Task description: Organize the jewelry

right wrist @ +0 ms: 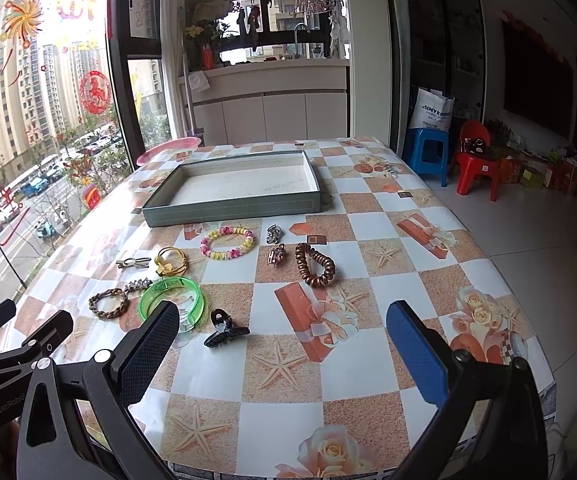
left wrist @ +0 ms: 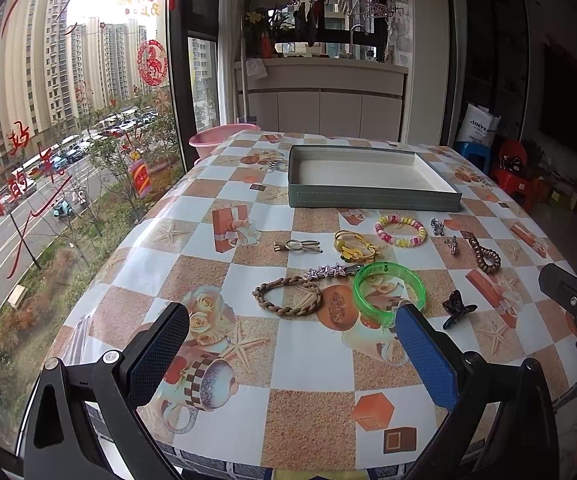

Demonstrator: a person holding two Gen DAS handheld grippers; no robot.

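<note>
**Both grippers open over the table, tray not yet filled**

Since nothing's picked up yet, I've got both tools hanging just above the near edge of the table [right wrist: 368, 420], w/ the jewelry spread out ahead. My left gripper [left wrist: 292, 356] is spread wide, nothing between the pads; same for the right gripper [right wrist: 284, 356], released and empty. They sit side by side, prob. so each can cover its own half of the pile.

Nearest to me: the black claw clip [right wrist: 224, 332] sits just ahead of the right tool's left finger, so that's my likely first grab on that side. Green bangle [left wrist: 388, 294] lies just beyond the left tool's right finger, partly hidden by it in the left view. Braided brown bracelet [left wrist: 288, 296] is just left of the bangle, w/ a sparkly star clip [left wrist: 332, 271] touching or nearly touching the bangle's far rim; can't tell which.

Next row back: plain hair clip [left wrist: 298, 245], yellow flower hair tie [left wrist: 354, 246], brown spiral hair tie [right wrist: 314, 265], two small silver bits [right wrist: 275, 245] I can't ID.

Further still, the pink-yellow bead bracelet [right wrist: 227, 243] lies near the tray's front wall.

Farthest: the grey tray [right wrist: 232, 210], open, flat, empty. It's behind everything, so I guess each piece gets carried forward over the rest into it.
</note>
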